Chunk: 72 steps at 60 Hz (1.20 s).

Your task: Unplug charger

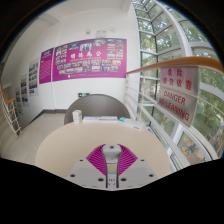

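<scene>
Overhead, a glazed wall (175,70) carrying a red DANGER WARNING sign (180,95) rises to one side of the round pale table (70,145). Beyond the table, a poster board (85,60) hangs on the far wall. On the table's far part lies a flat whitish item (103,119), perhaps the charger; its direction cannot be made out. The gripper (112,160) hovers over the table, its magenta pads (100,158) nearly together, gripping nothing.

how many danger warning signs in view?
1: the red DANGER WARNING sign on the glazed wall, beyond the tongs and off to one side. The tongs hold nothing. Others may be hidden.
</scene>
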Motion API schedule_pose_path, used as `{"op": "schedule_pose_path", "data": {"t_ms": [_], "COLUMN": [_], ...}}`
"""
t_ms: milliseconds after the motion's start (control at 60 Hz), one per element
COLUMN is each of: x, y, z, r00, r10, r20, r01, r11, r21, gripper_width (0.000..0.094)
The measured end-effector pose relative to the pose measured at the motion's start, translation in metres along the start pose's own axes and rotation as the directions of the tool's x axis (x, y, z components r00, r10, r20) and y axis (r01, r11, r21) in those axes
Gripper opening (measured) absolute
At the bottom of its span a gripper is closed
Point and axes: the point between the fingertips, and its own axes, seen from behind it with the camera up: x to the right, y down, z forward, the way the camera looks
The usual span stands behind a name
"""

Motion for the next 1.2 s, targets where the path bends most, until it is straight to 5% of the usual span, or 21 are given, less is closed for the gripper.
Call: {"op": "schedule_pose_path", "data": {"t_ms": [117,233,333,533,683,783,917,1033,1200], "x": [-0.007,0.04,0.089,0.145,0.152,0.15,0.153,0.152,0.146], "y": [-0.121,-0.168,-0.127,0.044,0.102,0.111,0.107,0.087,0.05], "z": [-0.026,-0.032,-0.009,0.031,0.041,0.044,0.046,0.035,-0.014], "r00": [0.997,0.997,0.997,0.989,0.99,0.992,0.994,0.994,0.994], "r10": [0.05,0.079,0.062,0.1,0.075,0.079,0.057,0.044,0.015], "r20": [0.051,0.013,-0.047,-0.113,-0.116,-0.098,-0.098,-0.097,-0.108], "r01": [-0.059,-0.08,-0.055,-0.126,-0.112,-0.108,-0.086,-0.069,-0.037], "r11": [0.982,0.974,0.991,0.958,0.928,0.932,0.941,0.959,0.977], "r21": [0.181,0.211,0.125,-0.257,-0.356,-0.345,-0.327,-0.274,-0.209], "gripper_width": [0.0107,0.0112,0.0121,0.0158,0.0223,0.0319,0.0675,0.0866,0.0849]}}
